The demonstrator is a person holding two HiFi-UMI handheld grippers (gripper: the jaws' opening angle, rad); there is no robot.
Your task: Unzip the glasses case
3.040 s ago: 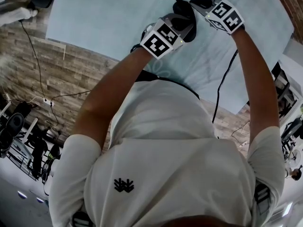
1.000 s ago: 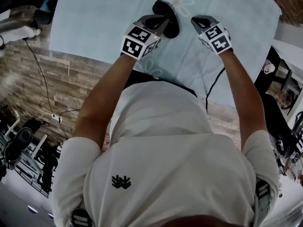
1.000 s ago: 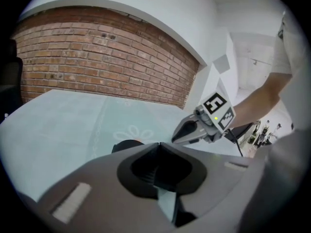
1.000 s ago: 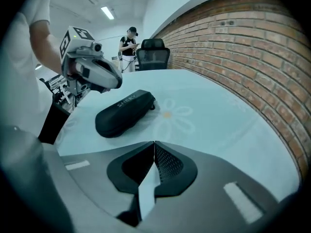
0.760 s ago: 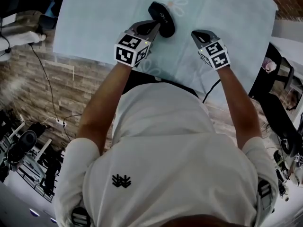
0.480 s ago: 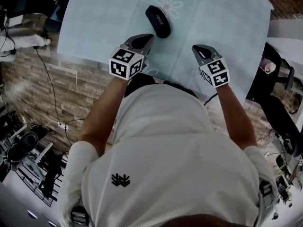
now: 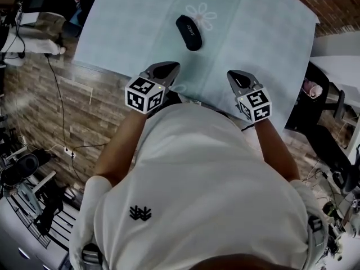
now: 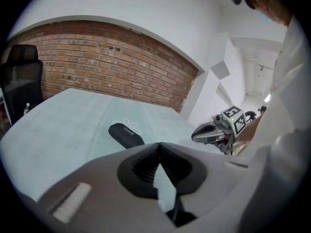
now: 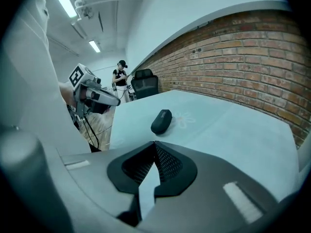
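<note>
A black oval glasses case (image 7: 189, 32) lies on the pale blue tablecloth (image 7: 129, 27), next to a printed flower, with nothing touching it. It also shows as the black case (image 8: 126, 134) in the left gripper view and the case (image 9: 161, 121) in the right gripper view. My left gripper (image 7: 166, 67) is held near the table's front edge, well short of the case, jaws shut and holding nothing. My right gripper (image 7: 238, 77) hovers at the same edge to the right, also shut and holding nothing.
A brick wall (image 8: 112, 67) runs behind the table. Cables (image 7: 56, 94) hang over the stone floor on the left. An office chair (image 9: 145, 88) and a standing person (image 9: 120, 79) are beyond the far end. A black chair (image 8: 19, 81) stands at the table's left.
Both grippers have pulled back from the case toward the near table edge and let go of it. The case stays on the cloth by the flower.
</note>
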